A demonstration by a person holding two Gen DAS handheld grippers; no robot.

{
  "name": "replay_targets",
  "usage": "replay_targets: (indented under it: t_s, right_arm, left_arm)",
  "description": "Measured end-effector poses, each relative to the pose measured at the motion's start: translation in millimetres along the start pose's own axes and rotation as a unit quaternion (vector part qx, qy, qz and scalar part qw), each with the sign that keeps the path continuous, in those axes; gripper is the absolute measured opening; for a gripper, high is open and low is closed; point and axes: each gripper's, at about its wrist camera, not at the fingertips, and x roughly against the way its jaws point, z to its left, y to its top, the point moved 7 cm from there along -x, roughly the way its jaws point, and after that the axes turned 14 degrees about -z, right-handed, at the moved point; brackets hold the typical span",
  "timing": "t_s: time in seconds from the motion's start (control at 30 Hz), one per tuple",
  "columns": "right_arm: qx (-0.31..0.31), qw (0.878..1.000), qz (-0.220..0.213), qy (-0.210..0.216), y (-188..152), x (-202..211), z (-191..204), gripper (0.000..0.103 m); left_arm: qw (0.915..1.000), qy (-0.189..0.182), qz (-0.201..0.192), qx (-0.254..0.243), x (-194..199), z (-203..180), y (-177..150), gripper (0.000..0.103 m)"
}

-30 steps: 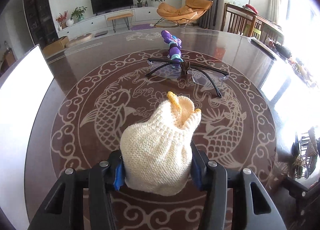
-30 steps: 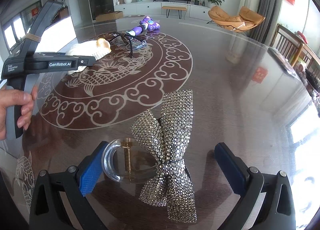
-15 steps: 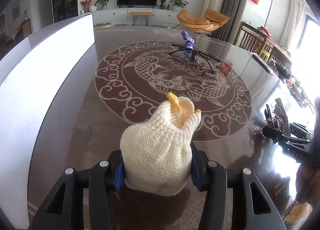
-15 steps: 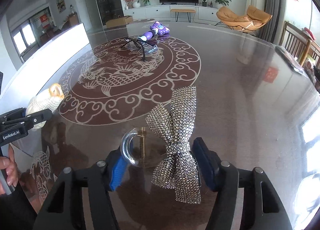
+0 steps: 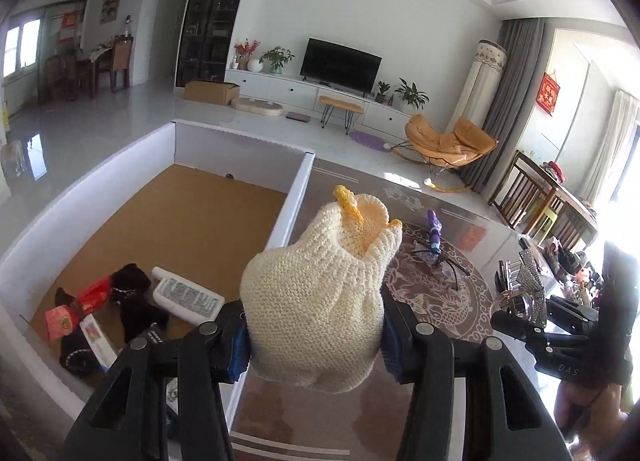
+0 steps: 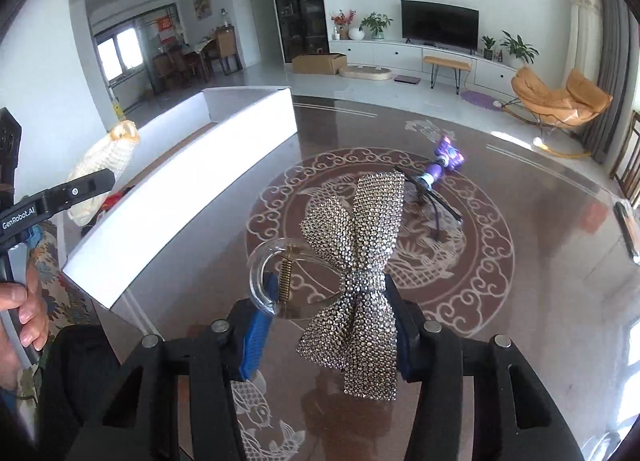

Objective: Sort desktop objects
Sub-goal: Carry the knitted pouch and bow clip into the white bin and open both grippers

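Left gripper (image 5: 314,345) is clamping the cream knitted pouch (image 5: 320,293) between its pads, holding it in the air at the near wall of the white box (image 5: 236,143). Right gripper (image 6: 328,327) jaws are closing on the rhinestone bow hair clip (image 6: 360,257), which is sitting between the pads, lifted above the glass table (image 6: 540,221). Glasses (image 6: 434,203) and purple toy (image 6: 446,159) are lying on the table beyond, touching

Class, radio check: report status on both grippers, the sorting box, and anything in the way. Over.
Left gripper clamped on knitted pouch, beside white box. Right gripper closing on rhinestone bow clip, lifted. Glasses, purple toy on table. Path clear.
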Motion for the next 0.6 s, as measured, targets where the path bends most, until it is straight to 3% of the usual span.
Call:
replay_targets:
  t_s: [0.13,0.23,0.37,0.4,0.47,0.53,0.6]
  right_arm:
    - [0.039,0.995,-0.025,0.085,59.5,-40.6,99.5,0.051]
    - [0.063,0.989,-0.025,0.131,83.7,-78.1,169.8,0.051]
    - [0.084,0.982,0.007,0.170,81.0,-131.7,243.9,0.051]
    - [0.088,0.981,0.017,0.172,76.8,-144.9,255.6,0.051]
    - [0.083,0.980,0.041,0.177,66.5,-169.1,270.8,0.053]
    - [0.073,0.977,0.075,0.184,56.4,-188.4,276.7,0.074]
    - [0.060,0.978,0.076,0.183,55.4,-192.3,271.9,0.078]
  left_arm:
    - [0.9962,0.084,0.022,0.004,-7.0,82.9,14.7,0.052]
    - [0.9886,0.138,0.058,0.008,-15.8,135.3,2.6,0.052]
    - [0.9806,0.157,0.112,0.032,-29.9,171.3,-29.0,0.053]
    - [0.9791,0.156,0.125,0.037,-34.0,174.9,-36.0,0.053]
    - [0.9749,0.165,0.144,0.041,-39.5,182.0,-47.1,0.064]
    - [0.9700,0.187,0.152,0.037,-39.4,184.1,-56.4,0.075]
    - [0.9729,0.189,0.130,0.029,-32.8,178.6,-53.3,0.075]
